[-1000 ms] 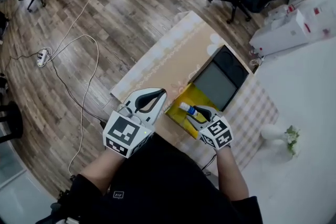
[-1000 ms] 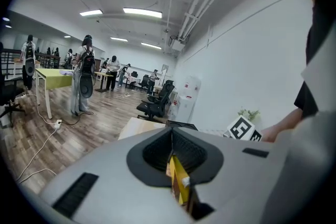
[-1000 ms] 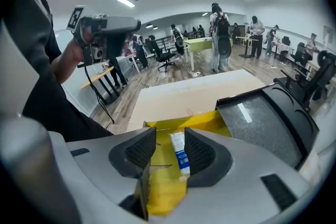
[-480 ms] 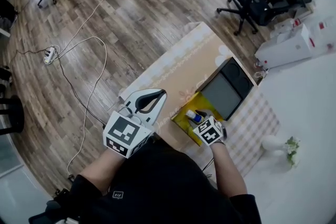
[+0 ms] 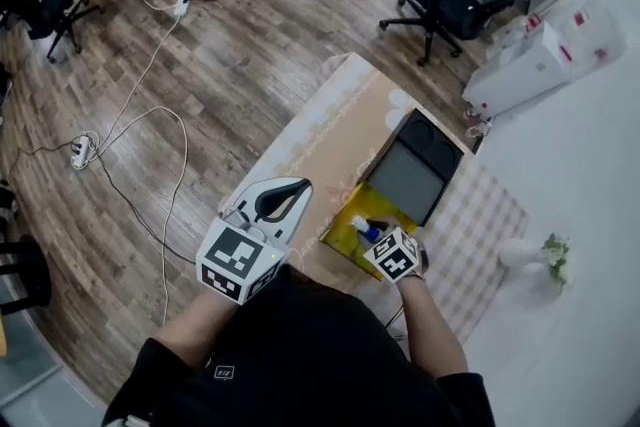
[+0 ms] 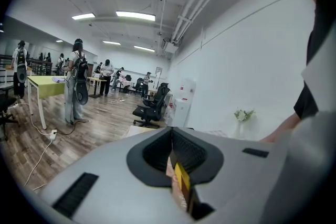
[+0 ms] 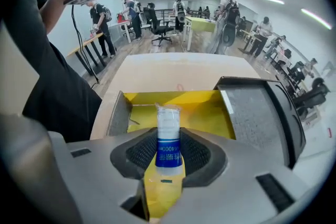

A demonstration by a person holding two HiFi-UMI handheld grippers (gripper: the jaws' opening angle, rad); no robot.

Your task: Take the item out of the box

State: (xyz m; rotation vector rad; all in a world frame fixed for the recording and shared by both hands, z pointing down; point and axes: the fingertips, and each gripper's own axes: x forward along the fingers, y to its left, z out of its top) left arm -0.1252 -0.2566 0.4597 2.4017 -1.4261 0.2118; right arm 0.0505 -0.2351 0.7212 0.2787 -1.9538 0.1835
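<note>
Step in hand: lifting the bottle (image 7: 168, 126) clear of the yellow box (image 5: 343, 235); judged about midway, since the bottle is gripped but not yet clear of the box.
Right tool (image 7: 169, 157): jaws closing, with the bottle upright between the ribbed pads and its blue label at pad height.
Left tool (image 5: 276, 205): jaws drawn together on nothing, held off to the side above the counter (image 5: 325, 130), apart from the box.
Position of the task's thing: in the right tool, over the near end of the open box, its pale upper end pointing away from the tool.
Doing it well: let the pads settle fully on the labelled band before rising. Lift straight up so the bottle does not catch the grey side flap (image 7: 119, 113). Keep it upright, as a smooth round body may pivot in a two-pad hold.
Risk (judgement): a lift begun before the grip is firm could drop the bottle back inside.
Box contents: the yellow floor that shows carries no second item; the near part is hidden behind the tool.
Lid (image 7: 260, 113): a dark panel lying open just beside the box, nothing on it.
</note>
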